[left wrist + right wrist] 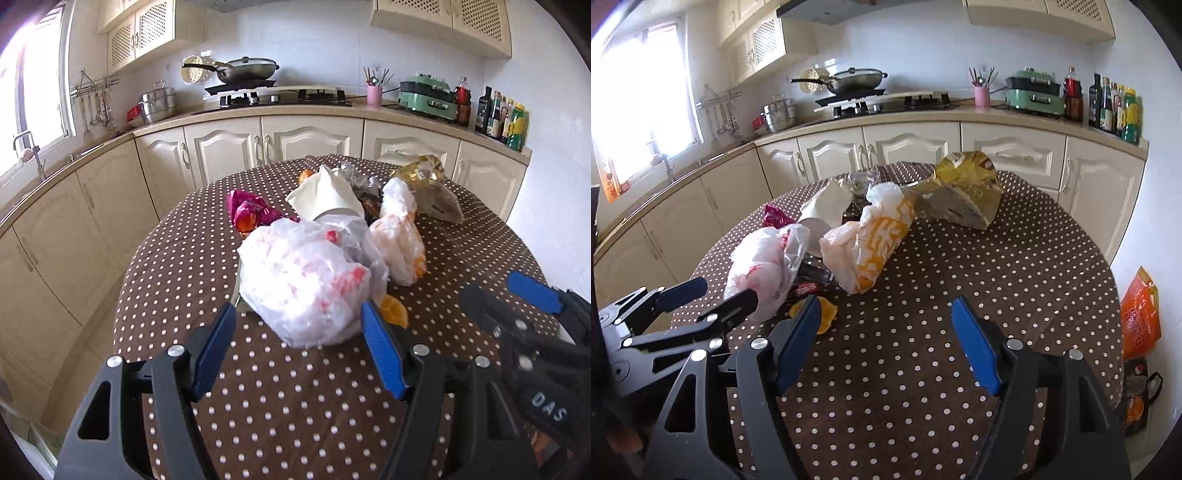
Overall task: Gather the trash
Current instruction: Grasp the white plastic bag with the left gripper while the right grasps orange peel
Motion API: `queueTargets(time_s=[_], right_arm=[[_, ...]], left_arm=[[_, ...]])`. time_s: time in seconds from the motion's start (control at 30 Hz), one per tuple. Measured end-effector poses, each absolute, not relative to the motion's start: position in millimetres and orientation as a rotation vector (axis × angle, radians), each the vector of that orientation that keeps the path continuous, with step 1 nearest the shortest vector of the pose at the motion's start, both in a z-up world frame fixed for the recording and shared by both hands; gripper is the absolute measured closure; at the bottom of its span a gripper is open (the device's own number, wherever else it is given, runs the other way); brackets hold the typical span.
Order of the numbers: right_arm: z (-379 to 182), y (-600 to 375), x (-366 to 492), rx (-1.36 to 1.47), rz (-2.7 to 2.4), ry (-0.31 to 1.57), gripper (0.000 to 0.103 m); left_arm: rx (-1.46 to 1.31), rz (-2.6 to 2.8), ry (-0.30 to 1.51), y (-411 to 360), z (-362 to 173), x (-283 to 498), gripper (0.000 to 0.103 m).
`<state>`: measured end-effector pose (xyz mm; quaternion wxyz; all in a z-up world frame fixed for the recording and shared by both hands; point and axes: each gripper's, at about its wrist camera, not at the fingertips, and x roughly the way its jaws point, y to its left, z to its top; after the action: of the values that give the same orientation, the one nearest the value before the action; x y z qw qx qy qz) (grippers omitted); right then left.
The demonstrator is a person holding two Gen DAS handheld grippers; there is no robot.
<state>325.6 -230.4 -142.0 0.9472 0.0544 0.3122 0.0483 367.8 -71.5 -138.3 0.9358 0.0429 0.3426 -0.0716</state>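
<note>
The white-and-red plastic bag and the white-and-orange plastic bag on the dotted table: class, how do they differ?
The white-and-red plastic bag carries red print; the white-and-orange plastic bag carries orange print. The red one is a rounded lump nearest the left gripper; the orange one lies longer and narrower, farther back. Both are crumpled, translucent and lie ungripped on the table.

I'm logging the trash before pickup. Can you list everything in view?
White-red bag: 1, table, near left gripper
White-orange bag: 1, table middle
Paper cup: 1, white, on its side
Pink wrapper: 1, table, left
Gold bag: 1, far side
Orange peel: 1, near edge
Table: 1, brown, dotted
Wok: 1, stove
Pink holder: 1, counter
Left gripper: open
Right gripper: open
</note>
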Motion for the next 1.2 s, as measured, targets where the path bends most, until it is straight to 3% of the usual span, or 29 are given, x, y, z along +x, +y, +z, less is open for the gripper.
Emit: queueTargets(time_s=[0.07, 0.13, 0.27, 0.6, 0.73, 1.2], right_arm=[[-144.1, -229.9, 328.6, 0.107, 0.102, 0.647, 0.032], [-146.4, -228.6, 331.4, 0.107, 0.113, 0.663, 0.032], [-149.3, -219.5, 336.3, 0.079, 0.141, 0.696, 0.032], [-162.5, -174.9, 365.5, -0.015, 0.256, 0.823, 0.032], [-167.7, -165.9, 372.1, -0.062, 0.232, 0.857, 0.063], [-128.5, -116.3, 311.3, -0.024, 0.398, 0.730, 0.064]], left_arm=[[0.074, -0.165, 0.705, -70.3, -138.0, 372.3, 0.063], [0.048, -0.187, 0.716, -68.6, -138.2, 377.0, 0.076], [-0.018, -0.219, 0.696, -56.7, -135.3, 372.7, 0.086], [-0.096, -0.250, 0.594, -30.9, -115.6, 339.9, 0.088], [-0.103, -0.244, 0.578, -22.7, -111.7, 330.5, 0.088], [-0.201, -0.150, 0.508, 61.3, -99.3, 271.6, 0.088]])
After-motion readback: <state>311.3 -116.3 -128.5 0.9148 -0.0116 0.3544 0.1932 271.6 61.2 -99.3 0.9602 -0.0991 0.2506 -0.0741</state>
